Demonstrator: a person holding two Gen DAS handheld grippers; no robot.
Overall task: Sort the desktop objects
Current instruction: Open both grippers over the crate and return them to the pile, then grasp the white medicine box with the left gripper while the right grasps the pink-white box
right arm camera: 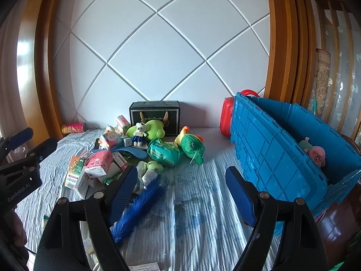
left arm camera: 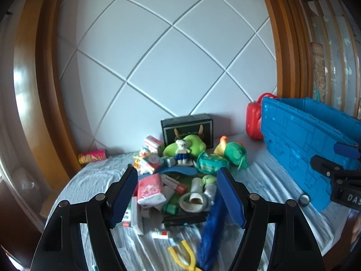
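Both grippers: black plastic frames w/ silver screws, ribbed blue pads [left arm camera: 230,194] ("GenRobot.AI" on left).

Behind my desk stands a white quilted wall panel [right arm camera: 155,52] framed in wood [right arm camera: 282,45], curtain [right arm camera: 343,79] at right.

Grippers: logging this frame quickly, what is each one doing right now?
Left gripper: open, holding nothing, aimed over the pile of toys and boxes.
Right gripper: open, holding nothing, over the striped cloth.
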